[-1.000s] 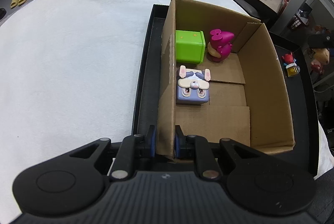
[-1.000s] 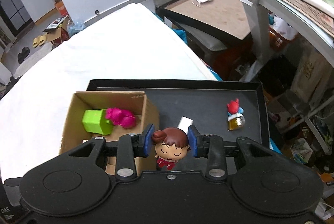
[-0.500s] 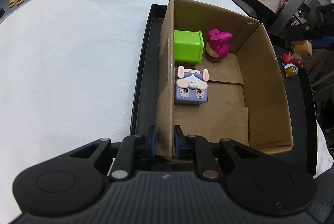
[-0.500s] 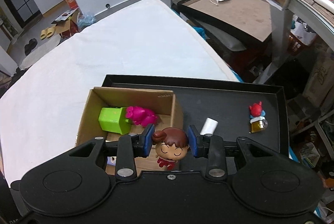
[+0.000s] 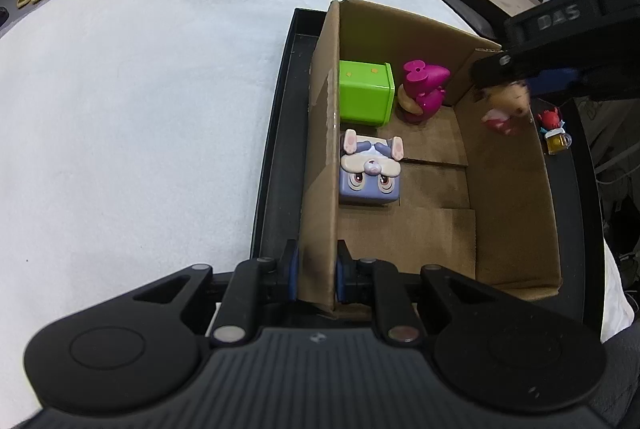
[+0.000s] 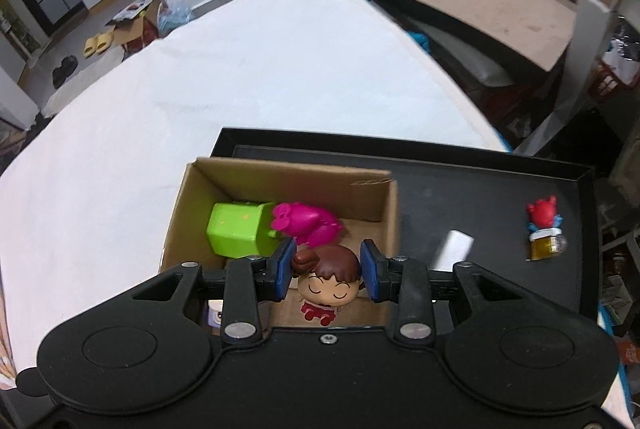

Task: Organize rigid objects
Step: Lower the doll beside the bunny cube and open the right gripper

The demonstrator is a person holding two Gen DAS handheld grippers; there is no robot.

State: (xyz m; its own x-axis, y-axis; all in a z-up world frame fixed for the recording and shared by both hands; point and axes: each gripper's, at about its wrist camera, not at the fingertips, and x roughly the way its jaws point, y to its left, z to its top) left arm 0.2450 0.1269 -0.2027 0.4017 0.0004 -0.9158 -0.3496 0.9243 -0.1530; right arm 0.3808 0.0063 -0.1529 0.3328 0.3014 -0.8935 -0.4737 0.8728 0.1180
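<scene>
Open brown cardboard box (image 5: 508,189): stands at the left end of a shallow black tray (image 5: 276,157), which lies at the right edge of the white-covered tabletop (image 5: 140,101).

Box contents: glossy lime-green plastic cube (image 5: 365,93) in the far left corner; magenta plastic figurine (image 5: 422,89) just beside it against the far wall; lavender rabbit-faced block (image 5: 370,171) along the left wall, nearer the camera.

Left tool (image 5: 316,275): clenched on the box's left wall at its near corner.

Right tool (image 6: 327,271): grasping a brown-haired doll figurine with closed eyes (image 6: 326,279) by the head, above the box's right side.

Tray floor right of the box: small red figurine on a yellow base (image 6: 545,231); white cylinder (image 6: 454,249), blurred.
</scene>
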